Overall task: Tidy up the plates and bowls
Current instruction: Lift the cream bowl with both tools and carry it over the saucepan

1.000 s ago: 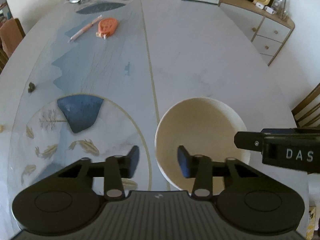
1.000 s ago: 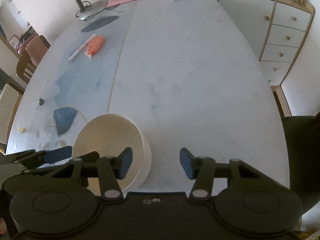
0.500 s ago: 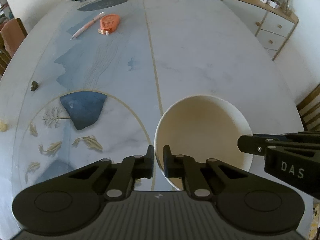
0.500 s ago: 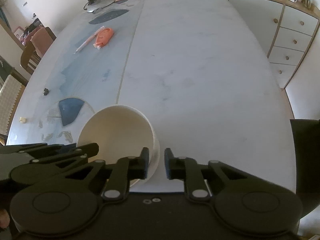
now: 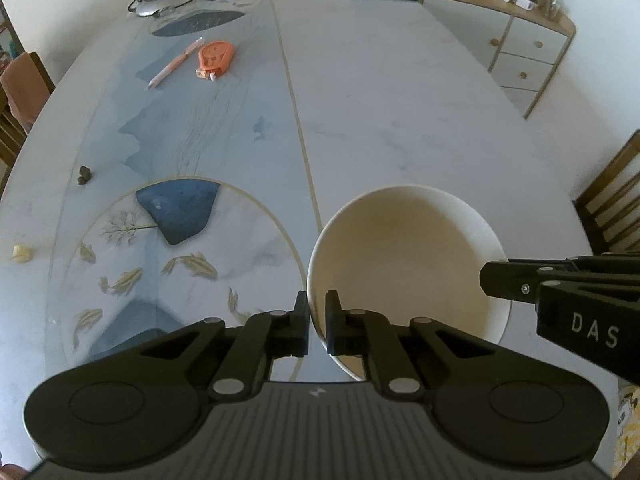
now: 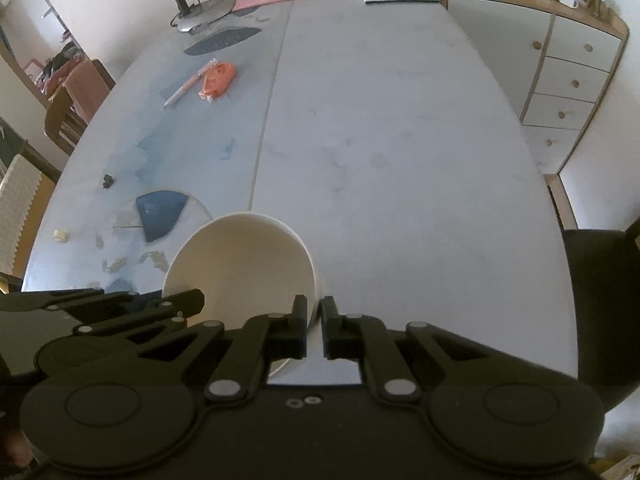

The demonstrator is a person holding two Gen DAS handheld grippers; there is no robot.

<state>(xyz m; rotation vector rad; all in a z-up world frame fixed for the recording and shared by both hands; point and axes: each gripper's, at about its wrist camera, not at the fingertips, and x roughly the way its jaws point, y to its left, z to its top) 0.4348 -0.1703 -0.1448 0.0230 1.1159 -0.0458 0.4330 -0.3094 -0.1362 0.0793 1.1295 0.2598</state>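
My left gripper (image 5: 317,318) was clamped on the near-left rim of the cream bowl (image 5: 404,256), low and right of centre in its frame. My right gripper (image 6: 314,326) pinched the opposite rim above the table (image 6: 380,120).
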